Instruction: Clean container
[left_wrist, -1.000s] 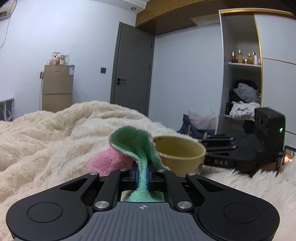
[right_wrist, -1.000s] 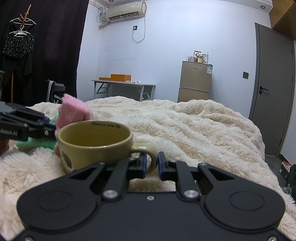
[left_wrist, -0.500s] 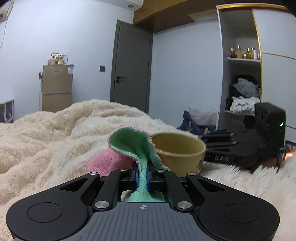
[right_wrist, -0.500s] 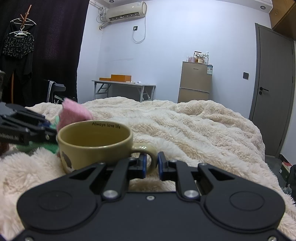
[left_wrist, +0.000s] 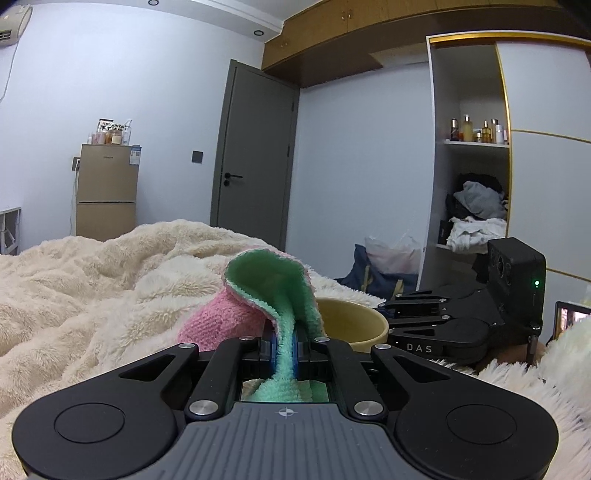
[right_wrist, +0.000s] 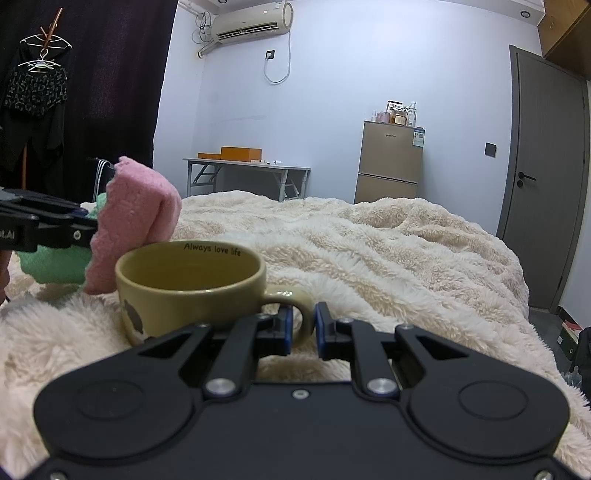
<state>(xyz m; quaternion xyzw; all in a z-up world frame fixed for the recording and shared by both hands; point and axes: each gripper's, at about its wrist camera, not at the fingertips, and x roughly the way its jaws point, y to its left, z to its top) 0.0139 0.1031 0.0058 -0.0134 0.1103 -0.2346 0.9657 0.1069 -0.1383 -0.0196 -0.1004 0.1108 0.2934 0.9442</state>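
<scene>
A yellow-olive mug (right_wrist: 190, 286) with "Always love life" inside its rim stands on a cream fluffy blanket (right_wrist: 369, 251). My right gripper (right_wrist: 302, 328) is shut on the mug's handle (right_wrist: 291, 299). My left gripper (left_wrist: 283, 341) is shut on a pink and green cloth (left_wrist: 275, 291), held just above and beside the mug's rim (left_wrist: 351, 325). In the right wrist view the cloth (right_wrist: 136, 221) hangs at the mug's left side, with the left gripper (right_wrist: 79, 225) behind it.
The blanket covers a bed. A small fridge (right_wrist: 389, 162), a folding table (right_wrist: 247, 173) and a grey door (right_wrist: 539, 177) stand at the far wall. An open wardrobe (left_wrist: 476, 184) and a bag (left_wrist: 376, 273) are to the right.
My left gripper has lifted the cloth higher and moved it closer over the mug's left rim. The right gripper and mug have stayed still.
</scene>
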